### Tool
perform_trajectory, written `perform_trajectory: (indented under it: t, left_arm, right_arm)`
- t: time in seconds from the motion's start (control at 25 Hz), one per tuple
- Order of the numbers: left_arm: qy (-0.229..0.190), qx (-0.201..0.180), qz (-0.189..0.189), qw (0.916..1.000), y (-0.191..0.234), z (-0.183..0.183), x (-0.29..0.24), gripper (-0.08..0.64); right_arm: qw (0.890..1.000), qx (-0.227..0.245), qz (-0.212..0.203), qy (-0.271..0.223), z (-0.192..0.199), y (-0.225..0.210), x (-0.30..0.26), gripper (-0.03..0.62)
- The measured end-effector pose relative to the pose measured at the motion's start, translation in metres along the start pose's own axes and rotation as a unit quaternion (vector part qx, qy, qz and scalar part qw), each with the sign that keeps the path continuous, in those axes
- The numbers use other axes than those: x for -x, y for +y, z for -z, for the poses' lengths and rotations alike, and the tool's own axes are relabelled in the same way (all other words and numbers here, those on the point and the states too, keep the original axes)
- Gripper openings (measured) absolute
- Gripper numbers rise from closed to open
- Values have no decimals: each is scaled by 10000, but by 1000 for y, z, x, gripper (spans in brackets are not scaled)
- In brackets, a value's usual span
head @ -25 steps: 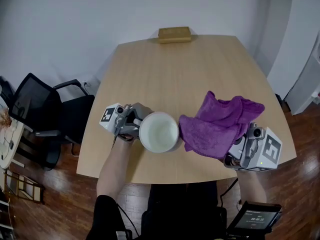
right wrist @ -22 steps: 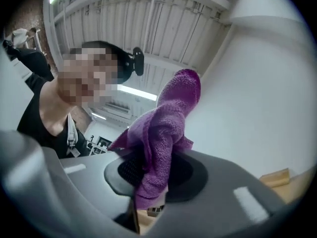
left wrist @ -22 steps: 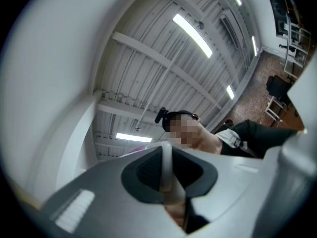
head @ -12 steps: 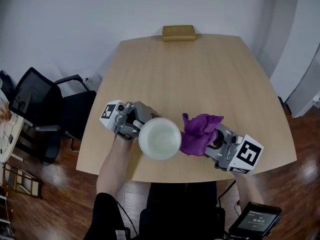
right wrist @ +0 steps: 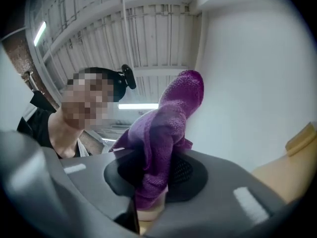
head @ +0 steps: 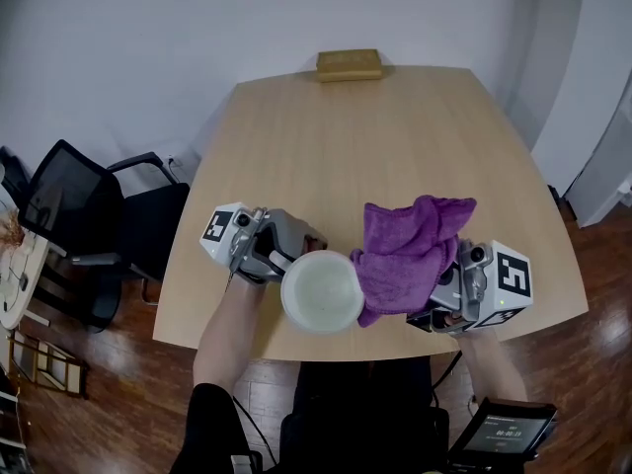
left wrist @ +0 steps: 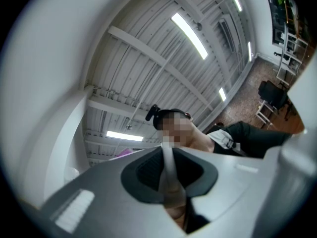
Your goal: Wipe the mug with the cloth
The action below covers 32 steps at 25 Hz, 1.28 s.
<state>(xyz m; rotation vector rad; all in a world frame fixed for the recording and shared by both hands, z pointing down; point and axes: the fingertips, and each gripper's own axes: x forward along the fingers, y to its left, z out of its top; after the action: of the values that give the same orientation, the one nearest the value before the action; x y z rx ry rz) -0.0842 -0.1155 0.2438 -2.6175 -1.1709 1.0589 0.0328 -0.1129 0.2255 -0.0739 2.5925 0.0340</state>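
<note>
Head view showed the left gripper (head: 284, 257) clamped on the white mug (head: 321, 289) at the table's (head: 395, 146) near edge. The right gripper (right wrist: 151, 192) pinched the purple cloth (head: 410, 250), which touched the mug's right side. Wiping step judged in hand; next, rub cloth round the wall.

White mug (head: 321, 291), mouth up, gripped in the left tool (head: 280, 257), seemingly by its handle. Bunched purple cloth (head: 405, 255), pinched in the right tool (head: 436, 292), touches the mug's right side.
</note>
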Motion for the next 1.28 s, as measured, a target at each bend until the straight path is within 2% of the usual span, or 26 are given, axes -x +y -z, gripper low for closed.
perform_trajectory:
  t: [0.12, 0.2, 0.32, 0.4, 0.44, 0.48, 0.52, 0.56, 0.6, 0.64, 0.68, 0.72, 0.8, 0.84, 0.88, 0.92, 1.0, 1.04, 1.08, 1.16, 1.2, 1.28]
  left_arm:
    - [-58, -52, 17, 10000, -2, -3, -1, 71]
    - [-63, -83, 2, 9999, -2, -5, -2, 74]
    - [217, -252, -144, 9993, 4, -3, -5, 74]
    - [782, -504, -329, 9951, 7, 10, -12, 73]
    - [1198, -686, -431, 9895, 9, 20, -17, 73]
    - [1684, -903, -533, 9801, 11, 31, -21, 72]
    - [2215, -1142, -616, 9665, 13, 44, -26, 72]
    - [2742, -1377, -662, 9495, 14, 57, -28, 72]
    - [3191, -1577, -663, 9322, 14, 69, -29, 72]
    - [3493, -1702, -630, 9193, 14, 78, -30, 72]
    - [3632, -1739, -585, 9134, 13, 83, -30, 72]
    - [3653, -1715, -552, 9133, 13, 86, -31, 72]
    - [3528, -1583, -555, 9206, 13, 86, -30, 72]
    - [3378, -1474, -585, 9278, 13, 83, -28, 72]
    - [3130, -1330, -612, 9384, 13, 78, -27, 72]
    - [2774, -1146, -616, 9519, 13, 70, -25, 72]
    - [1784, -655, -535, 9803, 11, 48, -19, 72]
    - [1212, -384, -467, 9908, 11, 36, -13, 74]
    - [646, -136, -414, 9970, 13, 25, -7, 74]
    - [-258, 203, -423, 9986, 19, 9, 6, 75]
    - [-546, 301, -449, 9970, 21, 3, 12, 75]
    - [-851, 409, -436, 9946, 20, -5, 18, 75]
  right_arm:
    - [9989, -313, 166, 304, 31, -3, 10, 77]
    - [9944, -399, 445, 876, 59, -10, 21, 77]
    - [9735, -390, 1089, 1974, 100, -27, 37, 77]
    - [9579, -467, 1579, 2354, 114, -39, 52, 78]
    - [9507, -492, 1836, 2448, 116, -46, 61, 78]
    - [9436, -478, 2102, 2513, 114, -54, 73, 77]
    - [9371, -450, 2357, 2534, 109, -63, 85, 78]
    - [9325, -453, 2579, 2488, 102, -71, 97, 78]
    - [9307, -505, 2742, 2367, 93, -78, 107, 78]
    - [9319, -588, 2834, 2188, 82, -81, 114, 78]
    - [9353, -676, 2853, 1980, 72, -83, 118, 78]
    - [9401, -756, 2814, 1767, 63, -83, 120, 78]
    - [9511, -882, 2608, 1398, 51, -79, 120, 78]
    - [9565, -951, 2456, 1253, 49, -76, 117, 78]
    - [9617, -1046, 2276, 1116, 48, -72, 113, 78]
    - [9666, -1169, 2068, 964, 48, -69, 107, 78]
    - [9742, -1450, 1621, 610, 46, -61, 91, 78]
    - [9765, -1564, 1415, 452, 45, -58, 83, 77]
    - [9782, -1641, 1233, 333, 44, -54, 74, 78]
    - [9813, -1667, 944, 196, 41, -47, 57, 78]
    - [9833, -1604, 847, 135, 38, -43, 49, 78]
    - [9882, -1323, 765, -50, 23, -40, 34, 78]
